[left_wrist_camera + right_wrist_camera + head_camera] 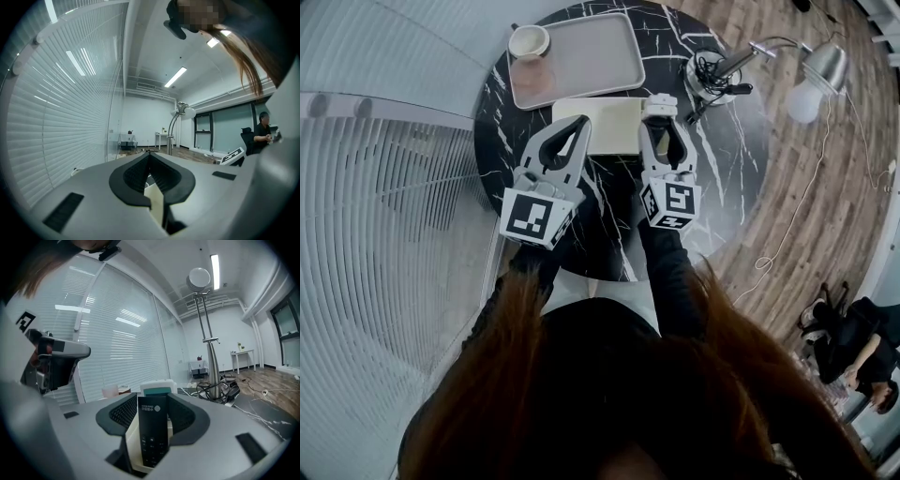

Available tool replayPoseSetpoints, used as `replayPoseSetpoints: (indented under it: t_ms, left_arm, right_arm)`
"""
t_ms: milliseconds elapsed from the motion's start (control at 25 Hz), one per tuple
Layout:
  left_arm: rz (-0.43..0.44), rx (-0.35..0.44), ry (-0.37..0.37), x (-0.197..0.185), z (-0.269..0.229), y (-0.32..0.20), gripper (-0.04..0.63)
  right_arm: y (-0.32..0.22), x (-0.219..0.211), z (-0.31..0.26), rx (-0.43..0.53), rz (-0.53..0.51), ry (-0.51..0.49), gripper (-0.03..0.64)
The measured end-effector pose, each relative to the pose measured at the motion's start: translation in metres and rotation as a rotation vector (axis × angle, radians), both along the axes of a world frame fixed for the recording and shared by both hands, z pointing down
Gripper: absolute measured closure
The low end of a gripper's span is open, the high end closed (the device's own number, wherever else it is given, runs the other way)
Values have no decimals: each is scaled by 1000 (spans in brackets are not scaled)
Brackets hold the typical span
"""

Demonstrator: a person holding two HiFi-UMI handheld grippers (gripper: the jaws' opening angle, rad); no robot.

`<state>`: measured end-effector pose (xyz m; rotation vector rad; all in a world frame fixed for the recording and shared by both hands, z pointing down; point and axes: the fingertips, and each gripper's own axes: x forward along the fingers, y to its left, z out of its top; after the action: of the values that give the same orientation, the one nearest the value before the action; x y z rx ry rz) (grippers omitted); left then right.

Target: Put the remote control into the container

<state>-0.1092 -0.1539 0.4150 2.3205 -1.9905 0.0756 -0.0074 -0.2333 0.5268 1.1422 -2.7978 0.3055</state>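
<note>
Right claw (152, 399) is clamped on the remote control (152, 432). The pads sit on its two long edges and the body runs lengthwise down the claw with the button end nearest the camera.

Left claw (149, 153) is closed tip to tip with nothing in it, parked at the left side of the container (598, 103).

The remote is still up in the grip, not in the container. In the head view the right claw sits at the container's right edge over the black marble worktop (731, 141), and in the right gripper view a cream surface shows under the remote, probably the container.

Handling, my read:
- A stiff plastic slab, light, and it won't flex.
- The smooth shell looks a bit slick, so it may slide endwise if the claw tips down.
- Best hold is across the long edges near mid-length, which is where it is now. Keep off the button face.

Writing: there's a white round logo and a short line of print at the remote's far end — too small to read.

A white unit with a teal panel (157, 390) stands just past the claw tips — can't tell what it is.
</note>
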Motion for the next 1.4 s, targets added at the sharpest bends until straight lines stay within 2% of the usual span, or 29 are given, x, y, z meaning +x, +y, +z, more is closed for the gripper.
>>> replayPoseSetpoints:
  t_ms: [320, 520, 640, 1000, 1400]
  left_arm:
    - [4, 21, -3, -2, -6, -4, 597]
    - [2, 34, -7, -7, -9, -5, 597]
    - [-7, 43, -5, -12, -12, -6, 597]
    - [6, 85, -13, -16, -34, -11, 597]
    - [12, 112, -19, -20, -49, -4, 597]
  right_arm:
    - [-4, 3, -21, 47, 9, -3, 430]
    - [-4, 4, -49, 102, -1, -49, 545]
    - [-6, 3, -69, 142, -5, -66, 577]
    - [-6, 7, -118, 222, 9, -111, 589]
    - [4, 20, -144, 257, 38, -126, 591]
